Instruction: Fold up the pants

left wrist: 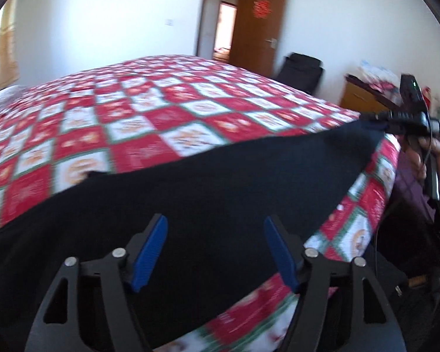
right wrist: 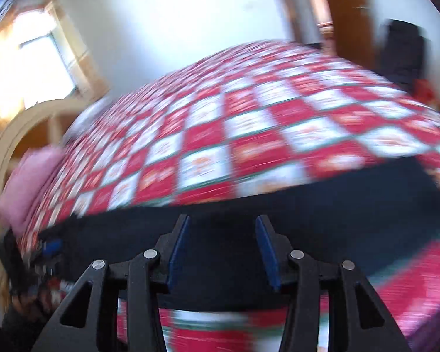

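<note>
While spread dark across the near edge of the bed, pants look soft, limp, light, likely to sag. Left gripper apart, empty; right gripper apart, empty. Best pinched at 2 hem corners.

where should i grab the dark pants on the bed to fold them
Grip the dark pants at their pointed end beside the right claw, coming from the bed's near edge: the cloth lies flat and that end tapers to a pinchable corner.
</note>
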{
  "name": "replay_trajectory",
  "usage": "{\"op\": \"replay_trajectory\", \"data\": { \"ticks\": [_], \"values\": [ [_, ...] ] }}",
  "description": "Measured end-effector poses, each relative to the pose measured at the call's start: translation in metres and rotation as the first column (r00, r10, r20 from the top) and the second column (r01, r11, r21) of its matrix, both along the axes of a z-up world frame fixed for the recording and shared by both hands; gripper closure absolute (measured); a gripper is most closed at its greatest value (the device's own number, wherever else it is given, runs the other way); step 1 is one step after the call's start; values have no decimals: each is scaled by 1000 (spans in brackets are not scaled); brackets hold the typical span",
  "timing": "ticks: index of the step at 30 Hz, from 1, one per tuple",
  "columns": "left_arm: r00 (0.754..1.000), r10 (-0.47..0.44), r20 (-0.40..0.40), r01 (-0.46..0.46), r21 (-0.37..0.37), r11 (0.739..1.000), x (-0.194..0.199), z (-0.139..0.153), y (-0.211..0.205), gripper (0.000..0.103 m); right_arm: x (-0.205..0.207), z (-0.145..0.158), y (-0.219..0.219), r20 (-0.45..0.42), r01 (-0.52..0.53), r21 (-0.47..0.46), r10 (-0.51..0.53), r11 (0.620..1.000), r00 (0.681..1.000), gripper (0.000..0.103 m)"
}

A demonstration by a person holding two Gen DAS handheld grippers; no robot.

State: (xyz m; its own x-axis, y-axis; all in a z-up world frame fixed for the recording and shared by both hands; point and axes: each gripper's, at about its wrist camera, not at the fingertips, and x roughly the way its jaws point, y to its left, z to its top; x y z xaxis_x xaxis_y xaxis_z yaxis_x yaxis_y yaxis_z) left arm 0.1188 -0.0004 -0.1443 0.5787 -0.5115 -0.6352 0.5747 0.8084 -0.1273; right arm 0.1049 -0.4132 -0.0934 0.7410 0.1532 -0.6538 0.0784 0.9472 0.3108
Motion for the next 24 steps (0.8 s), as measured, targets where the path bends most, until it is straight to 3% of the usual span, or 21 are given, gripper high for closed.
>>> {"op": "replay_trajectory", "data": {
  "ticks": [5,8,10,12,16,20,24],
  "values": [
    [996,-74,-55,75,22,997,3,-20,-42,35,-44,18,-84,65,239,-8,-238,971,969,55],
    [998,-65,-26,67,57,996,-1,-26,-49,35,-49,8,-123,26,302,23,-303,953,953,55],
    [997,-68,-36,70,59,996,-2,-22,-48,35,-48,-2,-135,-5,310,44,-310,950,951,55],
    [996,-81,-45,83,29,996,-4,-14,-44,35,-51,-8,-140,-9,313,42,-313,949,950,66],
    [997,-74,19,74,13,997,8,4,-43,35,-52,4,-148,21,327,6,-327,945,945,67],
    [998,-65,-19,64,-31,997,32,1,-51,35,-33,19,-152,57,313,-3,-313,950,948,67],
    [992,-117,-55,115,-37,993,33,-15,-69,35,5,11,-151,-39,233,-17,-234,972,972,67]
  ]
}}
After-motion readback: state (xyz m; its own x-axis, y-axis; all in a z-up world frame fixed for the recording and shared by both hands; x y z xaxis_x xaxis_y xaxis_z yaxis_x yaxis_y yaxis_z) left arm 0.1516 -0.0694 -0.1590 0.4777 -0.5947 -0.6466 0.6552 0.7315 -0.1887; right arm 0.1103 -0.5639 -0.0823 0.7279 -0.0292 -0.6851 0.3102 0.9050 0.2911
